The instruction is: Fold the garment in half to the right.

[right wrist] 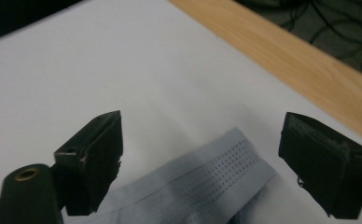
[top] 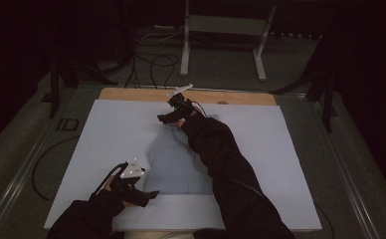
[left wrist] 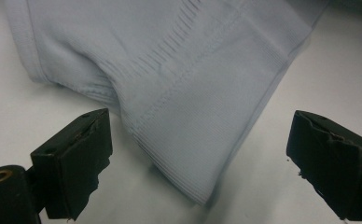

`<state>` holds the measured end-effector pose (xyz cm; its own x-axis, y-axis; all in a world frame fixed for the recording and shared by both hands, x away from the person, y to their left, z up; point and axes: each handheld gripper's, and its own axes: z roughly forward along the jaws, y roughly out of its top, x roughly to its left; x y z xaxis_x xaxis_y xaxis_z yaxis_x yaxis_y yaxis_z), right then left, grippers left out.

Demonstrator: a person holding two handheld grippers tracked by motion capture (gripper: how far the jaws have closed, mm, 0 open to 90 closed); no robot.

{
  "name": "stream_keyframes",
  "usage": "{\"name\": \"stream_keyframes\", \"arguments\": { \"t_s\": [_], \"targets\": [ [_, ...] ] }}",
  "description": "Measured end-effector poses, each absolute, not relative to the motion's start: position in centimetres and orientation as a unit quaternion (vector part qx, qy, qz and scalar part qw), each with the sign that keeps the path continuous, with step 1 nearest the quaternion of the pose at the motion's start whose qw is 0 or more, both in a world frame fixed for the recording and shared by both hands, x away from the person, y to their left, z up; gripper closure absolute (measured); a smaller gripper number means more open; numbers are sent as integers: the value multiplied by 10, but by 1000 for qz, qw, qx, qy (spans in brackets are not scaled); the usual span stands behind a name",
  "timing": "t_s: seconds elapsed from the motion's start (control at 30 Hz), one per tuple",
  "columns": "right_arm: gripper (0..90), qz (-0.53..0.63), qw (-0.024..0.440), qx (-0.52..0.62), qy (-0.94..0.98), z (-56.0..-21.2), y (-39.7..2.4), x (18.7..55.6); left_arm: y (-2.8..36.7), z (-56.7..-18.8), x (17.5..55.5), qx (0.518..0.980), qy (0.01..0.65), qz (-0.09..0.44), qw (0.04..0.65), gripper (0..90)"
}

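Note:
A pale blue-grey garment (top: 173, 164) lies flat on the white sheet (top: 111, 134), partly under the person's right sleeve. My left gripper (top: 152, 193) sits at the garment's near left corner. In the left gripper view its jaws (left wrist: 198, 140) stand open, with the ribbed hem corner (left wrist: 193, 116) lying between them and untouched by the pads. My right gripper (top: 162, 118) reaches to the garment's far end. Its jaws (right wrist: 200, 135) are open too, above the tip of a perforated strap (right wrist: 226, 172) that rests on the sheet.
The sheet covers a wooden table whose bare edge (top: 131, 93) shows at the back. Beyond it are floor cables (top: 156, 62) and a metal stand (top: 221, 25). A black cable (top: 42, 164) loops off the table's left side.

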<state>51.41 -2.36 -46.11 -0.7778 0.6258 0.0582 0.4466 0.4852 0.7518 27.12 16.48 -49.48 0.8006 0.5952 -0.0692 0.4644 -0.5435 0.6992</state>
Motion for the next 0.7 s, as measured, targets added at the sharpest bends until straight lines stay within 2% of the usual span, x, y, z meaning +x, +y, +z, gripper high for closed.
{"name": "stream_keyframes", "arguments": {
  "t_s": [0.27,0.7],
  "targets": [
    [191,378,100,324,861,-474,-15,527,165,-497,271,872,333,80,350,86],
    [238,327,81,349,874,-490,-2,550,163,-506,269,871,363,68,325,166]
  ]
}}
